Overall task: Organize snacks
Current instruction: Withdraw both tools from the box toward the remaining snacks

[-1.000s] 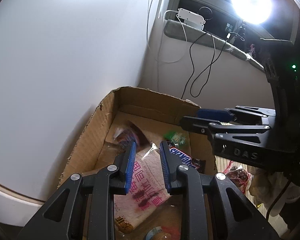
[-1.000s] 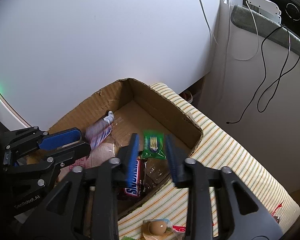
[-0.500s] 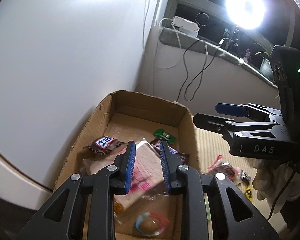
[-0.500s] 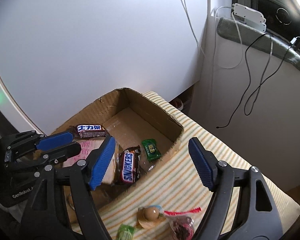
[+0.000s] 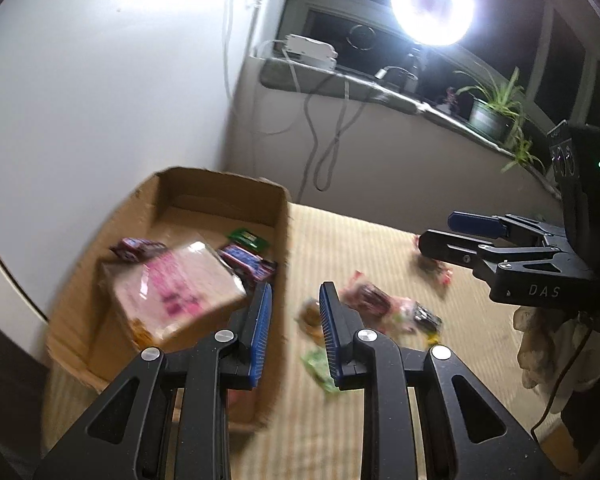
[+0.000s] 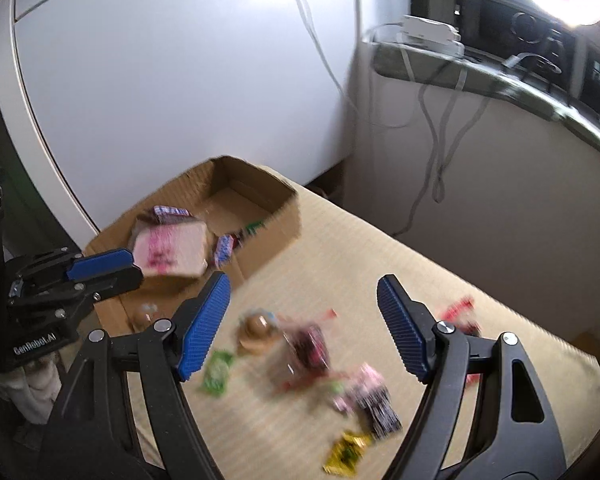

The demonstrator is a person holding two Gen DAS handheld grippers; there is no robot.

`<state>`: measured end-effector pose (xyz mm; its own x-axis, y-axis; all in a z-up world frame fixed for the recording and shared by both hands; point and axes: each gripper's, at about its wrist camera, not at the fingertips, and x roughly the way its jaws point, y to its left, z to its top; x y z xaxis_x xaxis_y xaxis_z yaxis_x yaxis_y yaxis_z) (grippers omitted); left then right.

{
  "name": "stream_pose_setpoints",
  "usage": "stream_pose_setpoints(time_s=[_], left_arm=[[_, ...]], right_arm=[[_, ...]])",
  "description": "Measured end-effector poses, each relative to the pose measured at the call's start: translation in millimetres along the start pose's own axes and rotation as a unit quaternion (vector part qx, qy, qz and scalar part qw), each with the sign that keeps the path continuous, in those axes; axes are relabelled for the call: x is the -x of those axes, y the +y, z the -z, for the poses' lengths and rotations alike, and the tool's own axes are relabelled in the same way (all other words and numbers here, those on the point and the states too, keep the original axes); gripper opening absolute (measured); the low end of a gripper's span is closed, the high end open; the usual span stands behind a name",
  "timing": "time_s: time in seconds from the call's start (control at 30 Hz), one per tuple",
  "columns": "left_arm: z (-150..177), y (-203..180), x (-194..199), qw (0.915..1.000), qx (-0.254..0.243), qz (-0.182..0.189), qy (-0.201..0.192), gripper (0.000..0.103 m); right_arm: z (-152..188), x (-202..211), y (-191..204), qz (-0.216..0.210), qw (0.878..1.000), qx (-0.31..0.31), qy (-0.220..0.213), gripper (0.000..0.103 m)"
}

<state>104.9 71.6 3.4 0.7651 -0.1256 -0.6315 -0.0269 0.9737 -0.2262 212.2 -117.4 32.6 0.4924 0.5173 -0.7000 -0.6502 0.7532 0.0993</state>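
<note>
Right gripper (image 6: 302, 326) fingers wide apart, nothing between them, held over the loose snacks on the striped cloth (image 6: 400, 264). Left gripper (image 5: 294, 330) fingers a narrow gap apart, empty, straddling the near right wall of the cardboard box (image 5: 220, 188).

Both views motion-blurred, so counts are rough. On the cloth, right wrist view: 1 round brown snack (image 6: 256, 328) at 11 o'clock from frame centre-bottom, 1 green packet (image 6: 217, 372) at 9 o'clock of it, 1 dark red packet (image 6: 308, 346) just right of the round one, 1 pink-and-dark packet (image 6: 374, 396) at 5 o'clock of that, 1 yellow packet (image 6: 346, 454) lowest, 1 red packet (image 6: 458, 312) behind the right finger at 3 o'clock. About 6 loose; exact number cannot tell.

1 box only, at 10 o'clock of the cloth, against the white panel (image 6: 160, 80). In it, left wrist view: 1 large pink-printed bag (image 5: 172, 284), 1 dark bar (image 5: 138, 248) at its 11 o'clock, 1 bar (image 5: 246, 264) at its 2 o'clock, 1 small green packet (image 5: 247, 237) farther back. More items low in the box, too blurred to count.

1 ring light (image 5: 432, 6) at 1 o'clock, 1 potted plant (image 5: 494, 110) on the sill
</note>
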Motion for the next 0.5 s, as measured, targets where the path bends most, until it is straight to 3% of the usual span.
stream_pose_setpoints(time_s=[0.23,0.5], left_arm=[[27,-36,-5,0.9993,-0.022,0.024,0.02,0.023],[54,-56,-33,0.9973,-0.024,0.023,0.066,0.023]], right_arm=[[49,25,-28,0.018,0.999,-0.034,0.014,0.079],[104,14,-36,0.014,0.997,-0.048,0.065,0.078]])
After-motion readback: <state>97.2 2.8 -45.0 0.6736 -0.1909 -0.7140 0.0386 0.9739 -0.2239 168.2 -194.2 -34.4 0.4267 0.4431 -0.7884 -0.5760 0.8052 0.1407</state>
